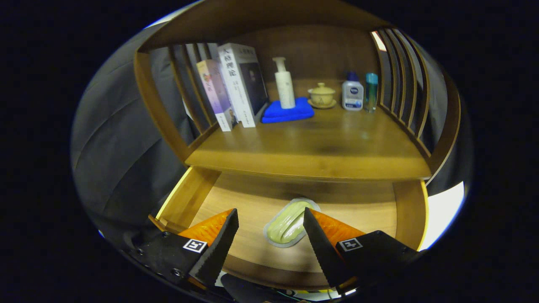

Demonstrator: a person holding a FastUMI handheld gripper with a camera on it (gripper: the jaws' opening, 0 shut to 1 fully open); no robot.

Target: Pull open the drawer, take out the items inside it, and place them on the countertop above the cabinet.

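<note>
1. While hanging over the pulled-out drawer (185,198), gripper (270,211) spread wide, gripping nothing; fingers (214,240) well apart, tips pointing down toward the drawer floor.
2. Lying flat on that floor: 1 packet (290,223), pale green contents under a clear sealed skin, long axis slanting away from the gripper. Sits between the fingers, close against the right one, far from the left. Cannot tell whether the right tip touches it.
3. Handling, as a judgement: light, likely soft or pasty inside, so yielding under pressure. Glossy film, probably slippery. Flat rim all around, thin and flush with the wood, hard to get a tip under.
4. Where to take hold: across the short width, at the raised green middle, 1 finger on each long side. Avoid the flat rim alone; likely to fold or slide out. Avoid a hard squeeze; risk of bursting or denting the seal.
5. Before closing: shift right so the packet lies centred between both tips, then lower until both tips reach the floor beside it.
6. Destination: countertop (320,143) directly above the drawer, bare across the front. At the back: books (236,84), blue cloth (288,111) under a pump bottle (284,84), lidded cup (321,94), white bottle (352,94), teal tube (371,90).
7. No other items visible in the drawer; rear part hidden in shadow under the countertop's front edge.
</note>
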